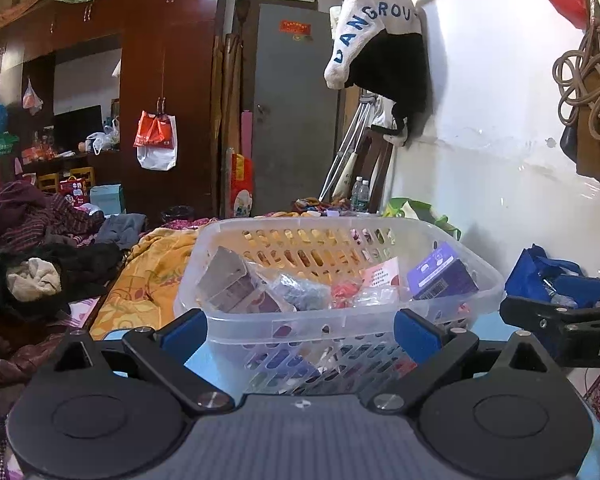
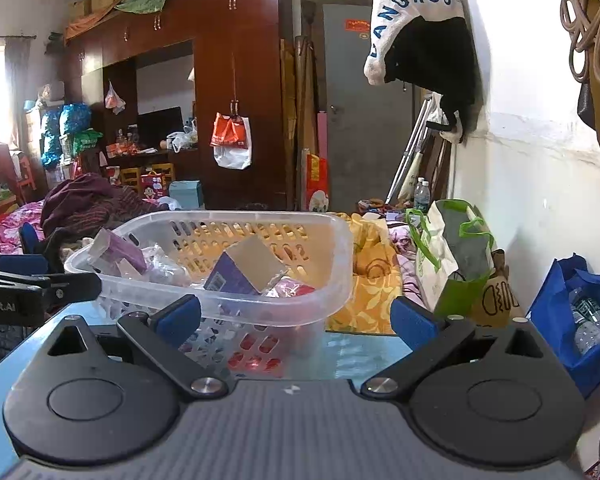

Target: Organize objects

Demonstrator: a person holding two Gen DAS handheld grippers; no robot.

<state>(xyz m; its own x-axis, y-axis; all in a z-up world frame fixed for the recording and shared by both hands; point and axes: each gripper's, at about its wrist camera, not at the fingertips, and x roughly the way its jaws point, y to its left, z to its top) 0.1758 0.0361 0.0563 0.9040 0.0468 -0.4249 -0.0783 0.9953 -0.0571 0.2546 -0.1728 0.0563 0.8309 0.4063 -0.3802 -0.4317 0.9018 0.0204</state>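
A clear plastic basket [image 1: 236, 322] with slotted walls stands on a blue glass tabletop [image 2: 340, 354]. Inside lie a purple box [image 1: 442, 274], a grey-pink box [image 1: 230, 282], a crinkled plastic bag [image 1: 300, 290] and a red packet [image 1: 342, 292]. My left gripper [image 1: 302, 330] is open just in front of the basket's near wall, nothing between its blue pads. My right gripper [image 2: 296, 314] is open too, facing the same basket [image 2: 284, 308] at its right corner, with the purple box [image 2: 236, 276] showing inside. Each gripper's black arm shows at the edge of the other's view.
A blue bag [image 2: 576, 320] with water bottles and a green-handled bag [image 2: 452, 256] stand right of the table by the white wall. Beyond the table lies a bed with a yellow blanket [image 1: 156, 276] and heaped dark clothes [image 1: 40, 232]. Wardrobes and a grey door stand behind.
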